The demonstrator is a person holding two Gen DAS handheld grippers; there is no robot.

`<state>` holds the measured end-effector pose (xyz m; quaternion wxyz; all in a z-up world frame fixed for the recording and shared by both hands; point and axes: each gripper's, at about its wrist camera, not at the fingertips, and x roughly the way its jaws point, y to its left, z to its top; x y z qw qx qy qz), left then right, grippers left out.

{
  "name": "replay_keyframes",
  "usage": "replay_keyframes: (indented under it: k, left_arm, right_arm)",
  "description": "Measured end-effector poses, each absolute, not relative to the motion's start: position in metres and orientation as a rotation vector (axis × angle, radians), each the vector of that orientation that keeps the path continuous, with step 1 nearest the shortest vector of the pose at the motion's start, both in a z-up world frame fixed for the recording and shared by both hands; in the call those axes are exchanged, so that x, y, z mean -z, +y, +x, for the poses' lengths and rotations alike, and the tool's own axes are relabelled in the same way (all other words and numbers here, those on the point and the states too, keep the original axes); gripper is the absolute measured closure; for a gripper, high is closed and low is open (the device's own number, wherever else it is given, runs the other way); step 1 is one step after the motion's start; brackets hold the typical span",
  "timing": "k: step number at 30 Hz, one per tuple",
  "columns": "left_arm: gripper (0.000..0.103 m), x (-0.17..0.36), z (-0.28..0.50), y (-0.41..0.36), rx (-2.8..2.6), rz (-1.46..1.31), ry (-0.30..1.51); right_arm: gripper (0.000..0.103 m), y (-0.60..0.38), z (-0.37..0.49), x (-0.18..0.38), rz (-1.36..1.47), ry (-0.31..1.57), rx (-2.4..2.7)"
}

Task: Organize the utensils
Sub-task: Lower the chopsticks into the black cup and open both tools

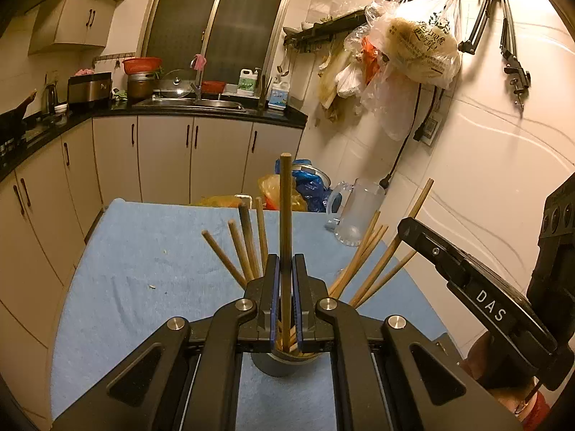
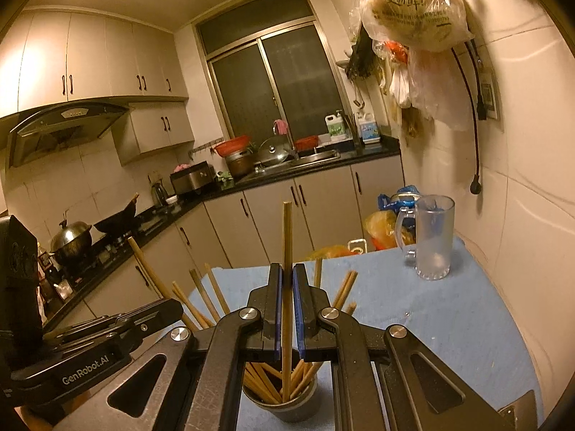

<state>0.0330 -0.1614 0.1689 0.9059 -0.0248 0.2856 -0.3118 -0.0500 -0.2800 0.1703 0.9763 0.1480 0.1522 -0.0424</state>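
Chopsticks risk snagging: each tool, left tool point(image 1: 286, 276) and right tool point(image 2: 286, 287), clamps one upright wooden chopstick point(image 1: 285, 215) point(image 2: 286, 251) over the crowded grey metal cup point(image 2: 280, 407) on the blue-clothed surface point(image 2: 413, 305), and a tip catching leaning sticks could tip it.

A cup point(image 2: 280, 404) stands on the near part of the cloth point(image 2: 449, 323) that covers the table, with a bundle of chopsticks point(image 2: 262, 382) standing in it and fanning out to left and right. Directly above the cup, each gripper clamps one upright chopstick: the left gripper point(image 1: 286, 262) on its chopstick point(image 1: 285, 215), the right gripper point(image 2: 286, 271) on another chopstick point(image 2: 286, 251), both with lower ends down in the cup. The left gripper sits left of the right one (each shows at the edge of the other's view). A glass mug point(image 2: 433, 237) stands on the cloth's far right corner, near the wall. Behind the table lie bags point(image 1: 287, 190), and beyond them a counter point(image 1: 201, 109) with a sink point(image 1: 190, 102).
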Motion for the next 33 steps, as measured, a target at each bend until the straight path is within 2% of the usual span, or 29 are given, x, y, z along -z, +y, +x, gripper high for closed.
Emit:
replay_keyframes:
  k: [15, 33]
  left_arm:
    - [0.097, -0.142, 0.025, -0.171, 0.624, 0.018, 0.565]
    - [0.096, -0.128, 0.026, -0.168, 0.597, 0.029, 0.571]
  right_arm:
    - [0.096, -0.278, -0.046, -0.145, 0.290, 0.362, 0.091]
    - [0.096, -0.271, -0.041, -0.139, 0.274, 0.387, 0.086]
